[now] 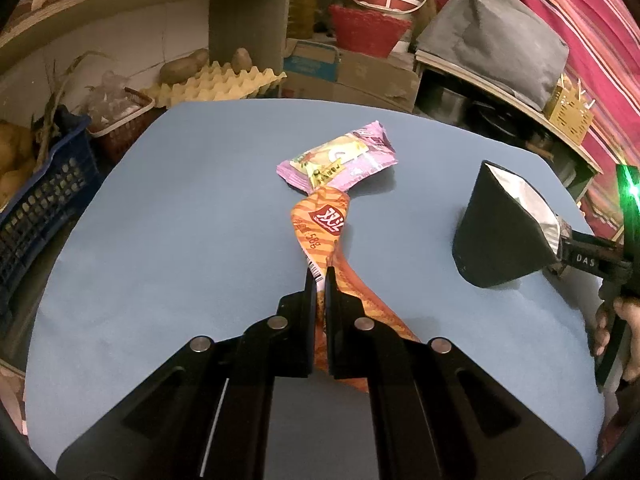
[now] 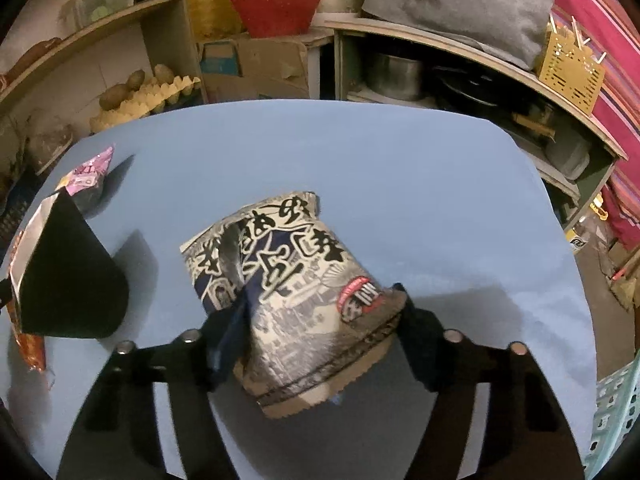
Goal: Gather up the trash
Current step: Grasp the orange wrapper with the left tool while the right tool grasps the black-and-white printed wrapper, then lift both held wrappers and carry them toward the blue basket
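Left gripper (image 1: pixel 320 276) is pinching the orange wrapper (image 1: pixel 324 220) shut at its twisted tail; wrapper is trailing onto the blue desk (image 1: pixel 160 220), tip touching the pink wrapper (image 1: pixel 340 156). Right gripper (image 2: pixel 320 320) is straddling the black-and-white snack bag (image 2: pixel 288 280), pads pressing its creased sides. All thin crinkly film: light, limp, slippery, so grab folds or seams. Bag's underside is hiding; no bin is showing.

orange wrapper (image 1: pixel 320 220): "50g", upside down | black gripper part far right (image 1: pixel 588 258): "das" | pink wrapper (image 1: pixel 340 156), black-and-white packet (image 2: pixel 288 276): print unreadable
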The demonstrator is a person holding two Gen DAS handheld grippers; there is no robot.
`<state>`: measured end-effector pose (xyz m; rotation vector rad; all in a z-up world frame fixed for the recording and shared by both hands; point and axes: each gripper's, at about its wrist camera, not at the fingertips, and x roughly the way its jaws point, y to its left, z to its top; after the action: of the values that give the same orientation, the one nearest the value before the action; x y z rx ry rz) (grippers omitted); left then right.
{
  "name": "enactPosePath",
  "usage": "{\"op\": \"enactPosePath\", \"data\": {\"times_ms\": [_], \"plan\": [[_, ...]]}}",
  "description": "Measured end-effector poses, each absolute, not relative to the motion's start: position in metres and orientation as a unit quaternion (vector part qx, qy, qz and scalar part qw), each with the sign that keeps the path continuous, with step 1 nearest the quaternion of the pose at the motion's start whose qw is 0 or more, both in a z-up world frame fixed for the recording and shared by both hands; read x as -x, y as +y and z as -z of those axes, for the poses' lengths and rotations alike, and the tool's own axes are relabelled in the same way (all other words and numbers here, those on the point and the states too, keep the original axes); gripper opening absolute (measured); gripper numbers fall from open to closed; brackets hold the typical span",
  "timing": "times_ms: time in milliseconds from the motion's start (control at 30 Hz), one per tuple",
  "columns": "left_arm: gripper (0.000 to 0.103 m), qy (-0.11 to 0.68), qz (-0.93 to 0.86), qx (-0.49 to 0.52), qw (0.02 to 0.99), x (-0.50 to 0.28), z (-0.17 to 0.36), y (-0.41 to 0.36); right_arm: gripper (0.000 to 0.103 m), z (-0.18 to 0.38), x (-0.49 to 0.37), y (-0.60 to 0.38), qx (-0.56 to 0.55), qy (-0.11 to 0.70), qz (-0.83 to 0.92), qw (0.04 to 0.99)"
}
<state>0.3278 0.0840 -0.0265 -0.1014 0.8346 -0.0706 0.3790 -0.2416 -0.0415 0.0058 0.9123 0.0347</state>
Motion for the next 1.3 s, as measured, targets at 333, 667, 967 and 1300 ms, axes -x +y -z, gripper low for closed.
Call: {"op": "enactPosePath", "data": {"times_ms": [333,667,967,1300], "plan": [[0.002,0.405,0.032,0.048,0.912,-0.316,0.027,0.081,0.025,0.038,-0.364,-0.249,-0.012,0.435,-0.035,0.900],[0.002,0.391,0.041,0.050,0.918,-0.285,0.023,0.074,0.022,0.008,-0.307,-0.281,-0.001,0.400,-0.010,0.916],[0.001,0.381,0.037,0.047,0.923,-0.245,0.007,0.047,0.022,-0.006,-0.251,-0.323,-0.010,0.389,-0.002,0.921],[0.001,0.362,0.057,0.057,0.929,-0.211,-0.017,0.005,0.022,-0.016,-0.205,-0.359,-0.022,0.376,-0.003,0.926]]}}
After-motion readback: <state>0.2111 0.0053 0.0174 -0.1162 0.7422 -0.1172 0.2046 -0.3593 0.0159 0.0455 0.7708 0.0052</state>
